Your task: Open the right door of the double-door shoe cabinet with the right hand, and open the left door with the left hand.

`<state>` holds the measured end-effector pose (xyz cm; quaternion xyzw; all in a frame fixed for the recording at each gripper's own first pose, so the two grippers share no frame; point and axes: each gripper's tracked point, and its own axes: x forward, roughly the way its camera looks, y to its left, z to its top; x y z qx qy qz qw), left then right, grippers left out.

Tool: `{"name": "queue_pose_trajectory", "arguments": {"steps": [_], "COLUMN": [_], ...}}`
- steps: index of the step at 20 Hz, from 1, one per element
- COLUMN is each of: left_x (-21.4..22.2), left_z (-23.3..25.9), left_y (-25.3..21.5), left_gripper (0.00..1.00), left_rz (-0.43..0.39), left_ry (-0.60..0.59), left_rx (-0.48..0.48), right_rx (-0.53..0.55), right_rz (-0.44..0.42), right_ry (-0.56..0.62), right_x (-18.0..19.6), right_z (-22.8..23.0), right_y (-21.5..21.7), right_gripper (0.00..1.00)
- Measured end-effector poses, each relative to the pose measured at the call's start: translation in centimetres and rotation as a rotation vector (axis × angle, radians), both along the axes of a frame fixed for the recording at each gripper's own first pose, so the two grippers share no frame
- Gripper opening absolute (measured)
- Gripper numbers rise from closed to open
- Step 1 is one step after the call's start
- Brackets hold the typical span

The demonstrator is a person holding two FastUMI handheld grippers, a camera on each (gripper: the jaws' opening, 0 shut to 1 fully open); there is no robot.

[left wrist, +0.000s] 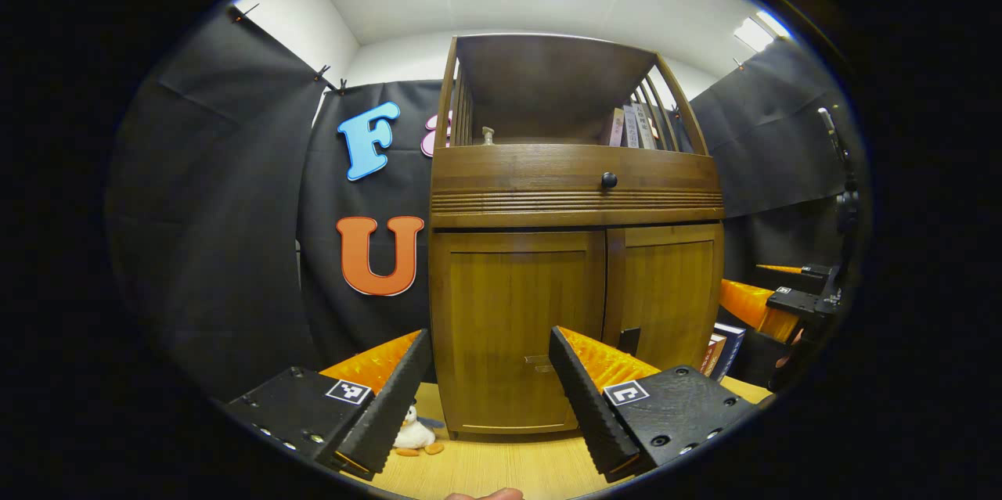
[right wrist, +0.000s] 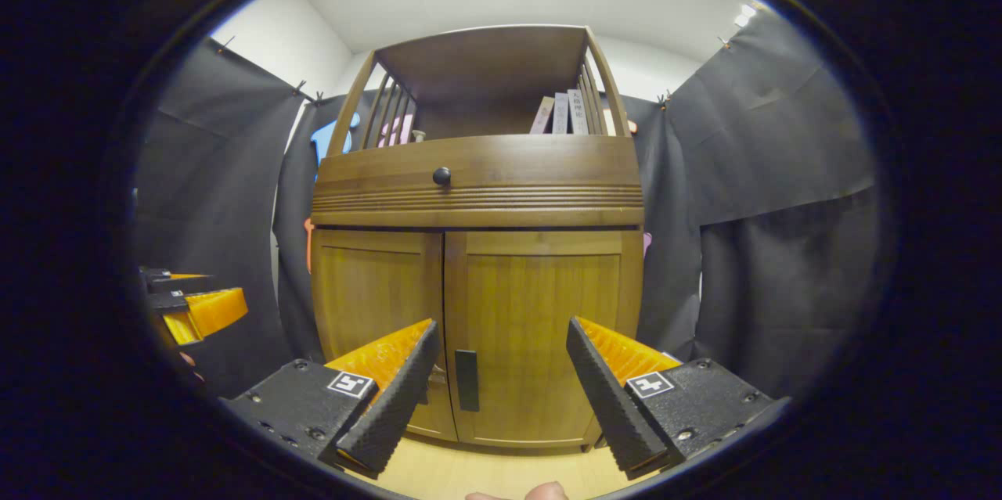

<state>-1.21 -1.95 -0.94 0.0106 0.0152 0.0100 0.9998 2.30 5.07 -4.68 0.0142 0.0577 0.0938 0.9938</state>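
Both claws released, fingers spread wide, nothing grasped yet. Left gripper (left wrist: 489, 390) parked low centre of the left gripper view, aimed square at the left door (left wrist: 517, 336), probably lining up for the handle (left wrist: 538, 363) near that door's inner edge, low down and partly hidden behind the right finger. Right gripper (right wrist: 497, 386) same deal in the right gripper view, framing the right door (right wrist: 540, 328) with its dark vertical handle (right wrist: 466, 380) sitting between the fingers, so likely first to go. Shoe cabinet (right wrist: 477, 195) dead centre in both views: warm brown wood, both doors shut flush, ribbed drawer band with a round black knob (right wrist: 441, 176) above, open shelf with a few books (right wrist: 560, 113) on top. Standing on a pale wooden floor (left wrist: 501, 469).
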Motion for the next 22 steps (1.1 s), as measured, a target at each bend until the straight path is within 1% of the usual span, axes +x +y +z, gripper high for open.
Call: {"name": "queue_pose_trajectory", "arguments": {"steps": [5, 9, 15, 19, 22], "left_x": [-1.2, -2.0, -2.9, -3.3, -3.7], "left_z": [-0.2, -1.0, -1.0, -1.0, -1.3], "left_y": [0.7, 1.3, 2.5, 3.4, 4.3], "left_gripper": [0.92, 0.92, 0.92, 0.92, 0.91], "left_rz": [0.033, 0.057, 0.104, 0.134, 0.171], "left_ry": [0.009, 0.039, 0.046, 0.054, 0.066], "left_rx": [0.025, 0.049, 0.051, 0.061, 0.074], "right_rx": [0.03, 0.062, 0.047, 0.041, 0.043], "right_rz": [-0.01, 0.015, 0.055, 0.073, 0.068], "right_ry": [0.083, 0.169, 0.201, 0.258, 0.285], "right_x": [2.4, 3.2, 5.5, 7.4, 8.5], "right_z": [-2.7, -5.6, -8.5, -11.4, -12.9], "right_y": [0.4, 1.8, 4.7, 6.3, 6.6], "right_gripper": [1.0, 1.0, 1.0, 1.0, 0.95]}}
